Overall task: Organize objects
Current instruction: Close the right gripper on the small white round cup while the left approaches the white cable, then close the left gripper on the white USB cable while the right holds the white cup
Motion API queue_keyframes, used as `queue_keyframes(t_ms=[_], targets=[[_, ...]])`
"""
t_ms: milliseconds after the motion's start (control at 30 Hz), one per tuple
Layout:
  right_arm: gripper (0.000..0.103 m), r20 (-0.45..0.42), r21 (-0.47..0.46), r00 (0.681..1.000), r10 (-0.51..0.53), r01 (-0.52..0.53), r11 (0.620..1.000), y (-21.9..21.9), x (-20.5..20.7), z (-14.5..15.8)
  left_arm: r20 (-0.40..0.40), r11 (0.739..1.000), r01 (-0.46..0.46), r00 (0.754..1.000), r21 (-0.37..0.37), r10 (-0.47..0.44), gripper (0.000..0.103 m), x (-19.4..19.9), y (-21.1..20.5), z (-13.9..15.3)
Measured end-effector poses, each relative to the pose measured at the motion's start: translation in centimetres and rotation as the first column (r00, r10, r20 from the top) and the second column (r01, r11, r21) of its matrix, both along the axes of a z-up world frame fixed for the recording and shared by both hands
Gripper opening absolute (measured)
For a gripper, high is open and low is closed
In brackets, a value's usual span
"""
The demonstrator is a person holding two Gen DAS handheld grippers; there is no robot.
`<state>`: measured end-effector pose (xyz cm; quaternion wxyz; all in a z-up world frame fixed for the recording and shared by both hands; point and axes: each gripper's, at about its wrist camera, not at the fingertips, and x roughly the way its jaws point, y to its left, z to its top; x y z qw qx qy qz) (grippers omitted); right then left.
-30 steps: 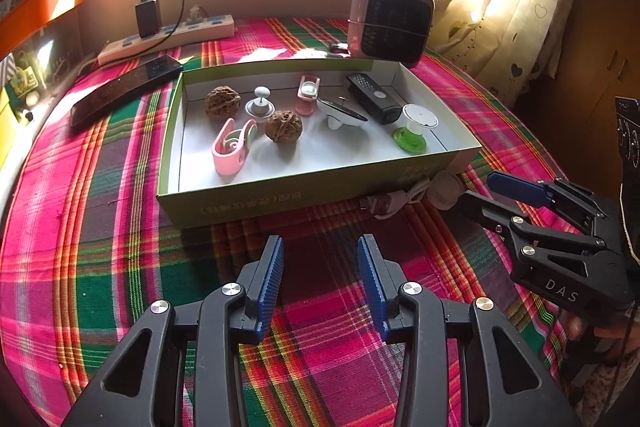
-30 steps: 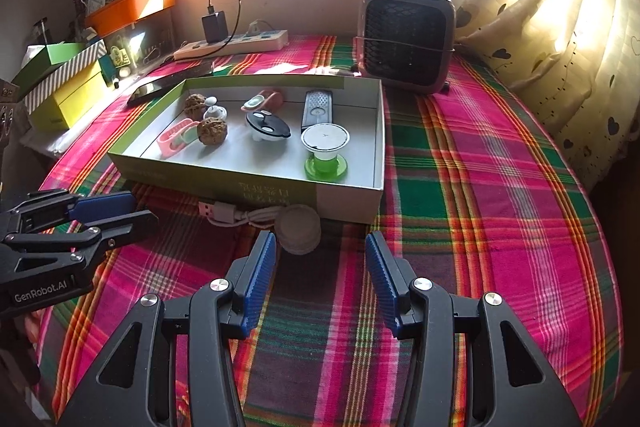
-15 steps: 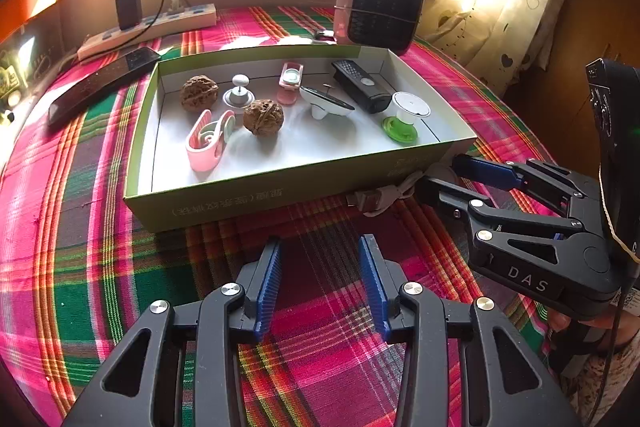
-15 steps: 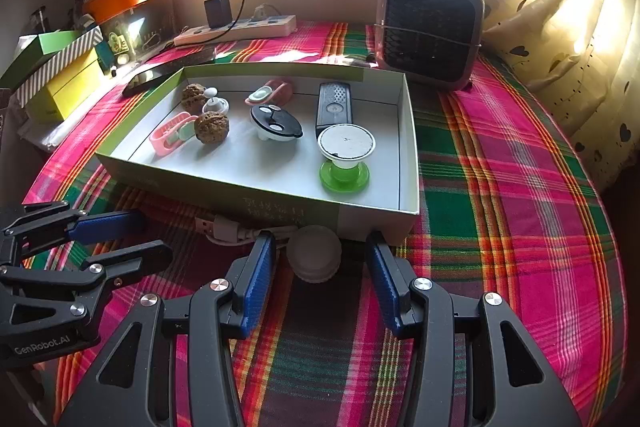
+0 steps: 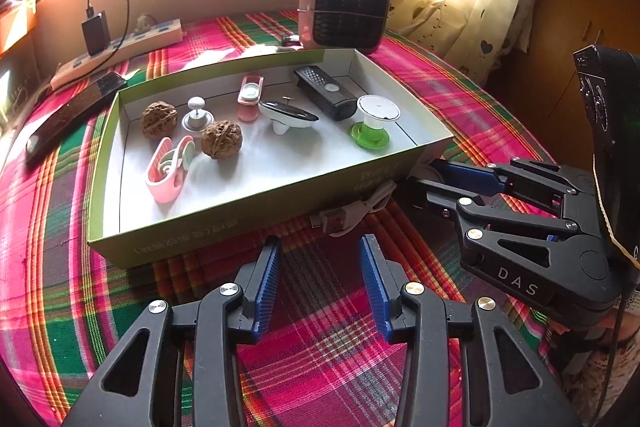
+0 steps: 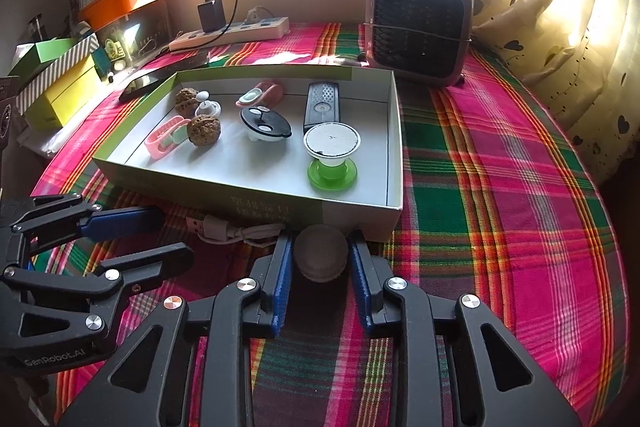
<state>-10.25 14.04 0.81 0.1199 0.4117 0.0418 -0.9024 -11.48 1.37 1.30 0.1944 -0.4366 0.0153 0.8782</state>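
Note:
A shallow green-and-white box [image 5: 256, 223] [image 6: 394, 163] lies on the plaid cloth and holds several small items: two walnuts, a pink clip, a black remote, a white-and-green stand. A round white puck [image 6: 321, 258] with a white USB cable [image 6: 236, 231] [image 5: 352, 213] lies on the cloth against the box's front wall. My right gripper [image 6: 320, 247] is open, its fingers on either side of the puck, with small gaps showing. In the left wrist view the right gripper [image 5: 424, 169] hides the puck. My left gripper [image 5: 320, 251] is open and empty over the cloth before the box.
A small heater [image 6: 418, 27] stands behind the box. A power strip with a charger [image 6: 232, 29] and a dark phone [image 5: 72, 115] lie at the back left. Green and yellow boxes [image 6: 56, 83] stand at the far left. A curtain [image 6: 560, 7] hangs on the right.
My right gripper has moved forward, so the puck now sits between its fingers. My left gripper has shifted a little closer to the box.

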Motion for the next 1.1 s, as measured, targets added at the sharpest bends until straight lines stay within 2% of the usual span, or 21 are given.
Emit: queue_keyframes(t_ms=[633,767,967,1100], targets=[[0.029,-0.018,0.000,0.999,-0.036,0.036,0.999,2.4,1.2,0.6,-0.018,0.998,0.065,0.998,0.008,-0.064,0.039,-0.5,2.3,0.1],[0.029,-0.017,-0.003,0.999,-0.036,0.036,0.999,2.6,1.4,0.5,0.001,0.996,0.081,0.997,0.040,-0.081,0.039,-0.1,2.5,0.1],[0.029,-0.019,-0.008,0.999,-0.048,0.048,0.999,3.3,1.6,0.5,0.008,0.994,0.110,0.994,0.027,-0.110,0.039,0.8,3.4,-0.1],[0.029,-0.022,-0.013,0.998,-0.053,0.053,0.999,3.6,1.8,0.6,-0.015,0.993,0.115,0.993,0.000,-0.115,0.039,1.0,3.7,0.2]])
